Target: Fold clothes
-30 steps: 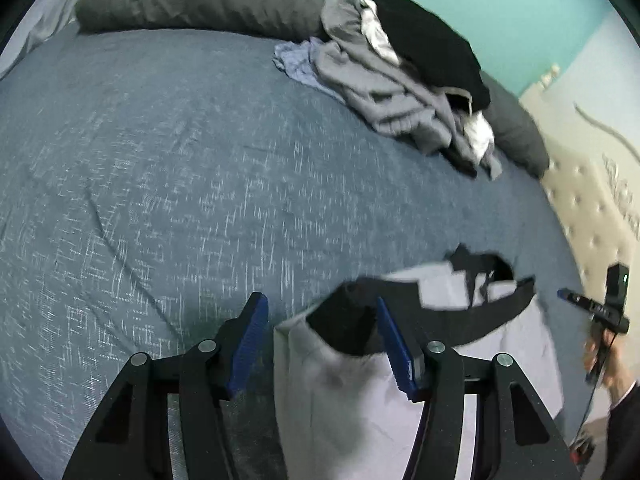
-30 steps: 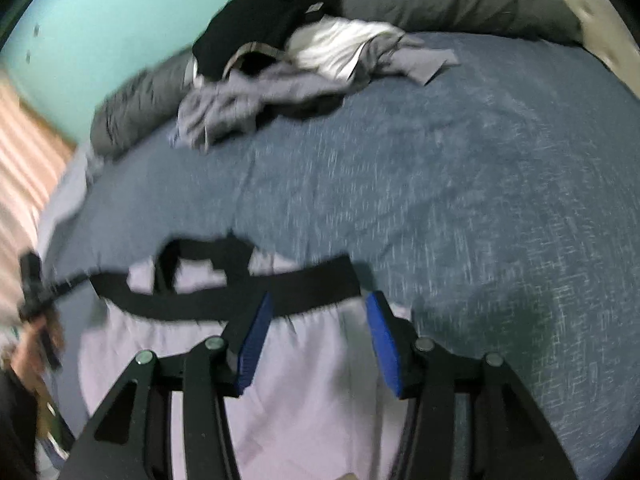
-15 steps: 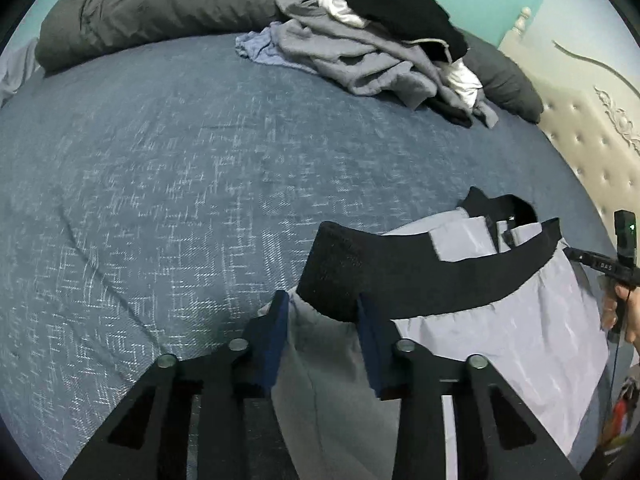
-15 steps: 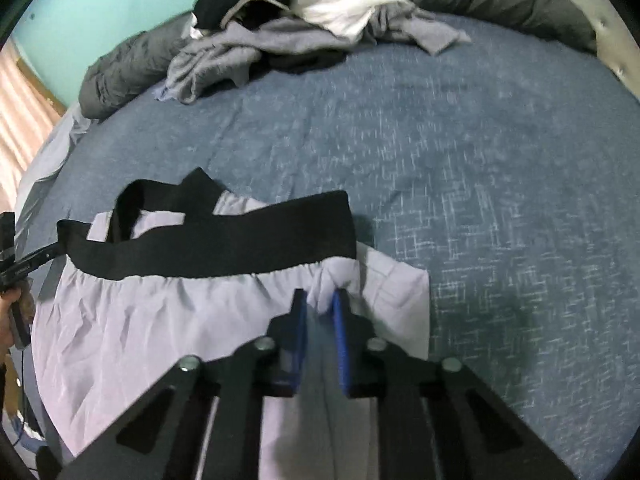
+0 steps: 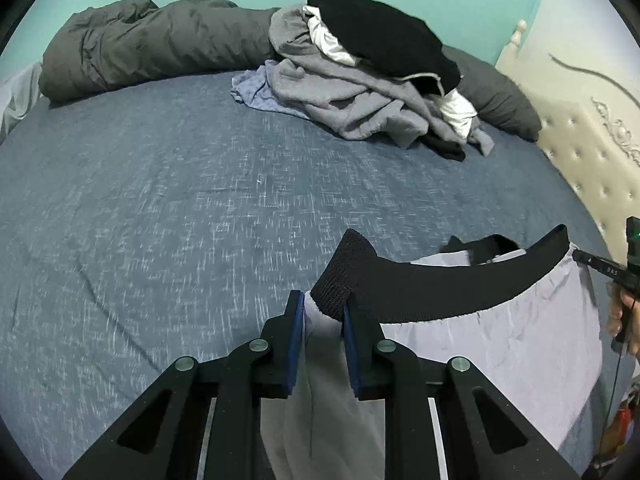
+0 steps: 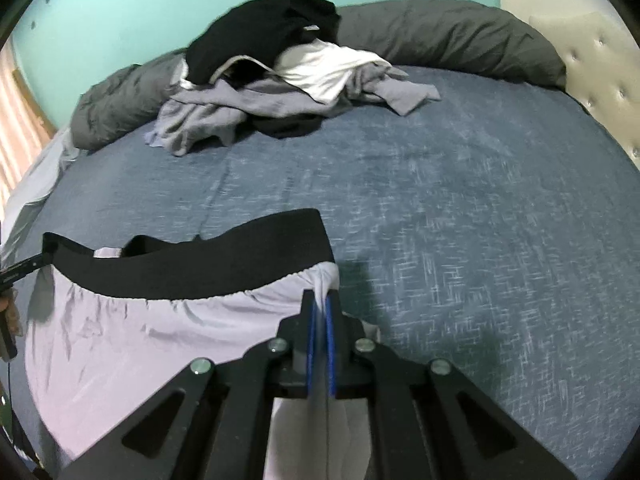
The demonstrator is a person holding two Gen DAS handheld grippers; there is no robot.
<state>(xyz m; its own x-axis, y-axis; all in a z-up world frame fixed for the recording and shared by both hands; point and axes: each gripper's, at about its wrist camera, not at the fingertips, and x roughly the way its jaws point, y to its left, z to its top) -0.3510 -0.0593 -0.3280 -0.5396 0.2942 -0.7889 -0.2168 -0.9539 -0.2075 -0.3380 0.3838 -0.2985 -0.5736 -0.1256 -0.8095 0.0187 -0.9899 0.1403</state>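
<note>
Pale lilac shorts (image 5: 500, 344) with black waistband (image 5: 432, 288) are lying at the near edge of the blue bed (image 5: 160, 200). Left gripper (image 5: 322, 312) is closing its jaws, bunched fabric at one waistband end sitting between the blue pads. Right gripper (image 6: 320, 312) is clamping tight on thin fabric just under the other waistband end. Pile of unfolded clothes (image 5: 360, 80) is sitting at the far edge against dark grey pillows (image 5: 152, 44), well apart from the shorts.

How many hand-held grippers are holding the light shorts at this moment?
2: the left hand-held gripper, jaws closing, at one waistband end of the shorts; the right hand-held gripper pinching the other end.
</note>
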